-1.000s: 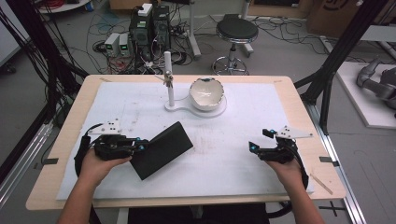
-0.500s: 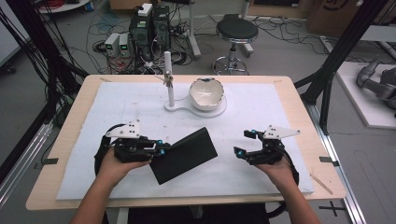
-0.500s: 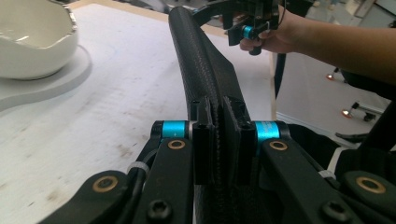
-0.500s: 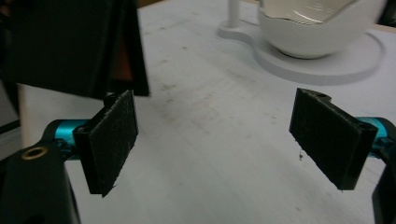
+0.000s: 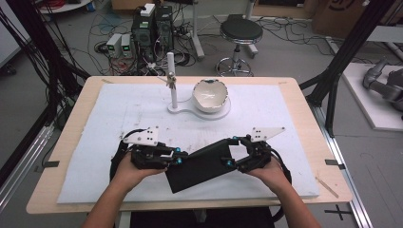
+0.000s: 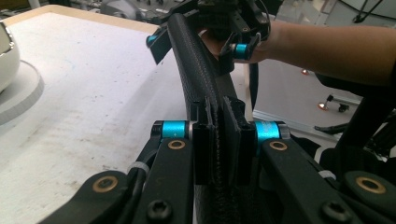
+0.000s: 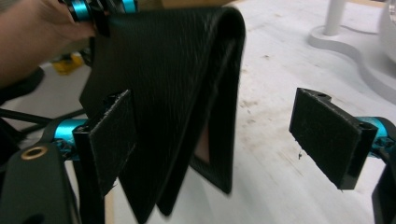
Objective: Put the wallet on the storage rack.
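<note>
The black textured leather folding wallet (image 5: 204, 164) hangs low in the centre of the high view, lifted between both grippers above the white foam mat (image 5: 119, 109); the left gripper (image 5: 177, 159) is clamped tight on its one end, probably to steady it, while the right gripper (image 5: 231, 158) stands with jaws spread around the other end, one pad beside the cover and the other apart, likely ready to part the flaps. No brand, label or writing can be read on it.

A wooden table (image 5: 304, 102) bears a white mat (image 5: 119, 114).
</note>
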Available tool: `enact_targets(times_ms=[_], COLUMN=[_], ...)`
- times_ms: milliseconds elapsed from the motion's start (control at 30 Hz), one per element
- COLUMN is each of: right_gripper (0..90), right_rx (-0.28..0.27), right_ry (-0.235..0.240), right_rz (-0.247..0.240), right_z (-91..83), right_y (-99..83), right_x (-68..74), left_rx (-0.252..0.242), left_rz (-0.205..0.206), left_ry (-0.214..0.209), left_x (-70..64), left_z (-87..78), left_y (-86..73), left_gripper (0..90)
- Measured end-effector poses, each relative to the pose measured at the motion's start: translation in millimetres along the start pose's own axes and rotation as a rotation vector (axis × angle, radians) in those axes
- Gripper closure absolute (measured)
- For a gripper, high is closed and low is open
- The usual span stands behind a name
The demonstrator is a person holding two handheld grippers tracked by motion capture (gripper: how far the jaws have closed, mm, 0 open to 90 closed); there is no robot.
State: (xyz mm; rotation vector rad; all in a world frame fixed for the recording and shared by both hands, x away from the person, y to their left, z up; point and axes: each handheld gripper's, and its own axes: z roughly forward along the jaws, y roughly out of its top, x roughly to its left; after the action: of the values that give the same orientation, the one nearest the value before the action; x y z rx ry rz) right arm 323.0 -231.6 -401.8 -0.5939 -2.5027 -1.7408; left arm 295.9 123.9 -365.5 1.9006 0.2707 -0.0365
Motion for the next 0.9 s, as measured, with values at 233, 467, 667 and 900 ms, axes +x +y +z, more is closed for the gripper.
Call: enact_targets(times_ms=[233,467,667,900], right_gripper=[43.3,75.1,76.4,76.4], right_rx=[0.07,0.066,0.09,0.044], right_ry=[0.115,0.178,0.123,0.075], right_rz=[-0.017,0.024,0.035,0.056], right_z=[14.8,6.8,3.1,-13.4], right_y=[-0.5,0.8,1.7,3.3], right_x=[4.3,-0.1,-0.2,-3.5], left_rx=[0.021,-0.002,-0.052,-0.054], left_rz=[-0.001,-0.017,-0.056,-0.064], left_ry=[-0.001,0.028,0.107,0.188], left_x=[4.3,11.1,17.2,22.7], left_z=[4.1,2.0,-4.5,-18.3], left_y=[-3.4,-12.2,-15.9,-20.1], left_gripper=[82.1,79.2,57.9,41.6])
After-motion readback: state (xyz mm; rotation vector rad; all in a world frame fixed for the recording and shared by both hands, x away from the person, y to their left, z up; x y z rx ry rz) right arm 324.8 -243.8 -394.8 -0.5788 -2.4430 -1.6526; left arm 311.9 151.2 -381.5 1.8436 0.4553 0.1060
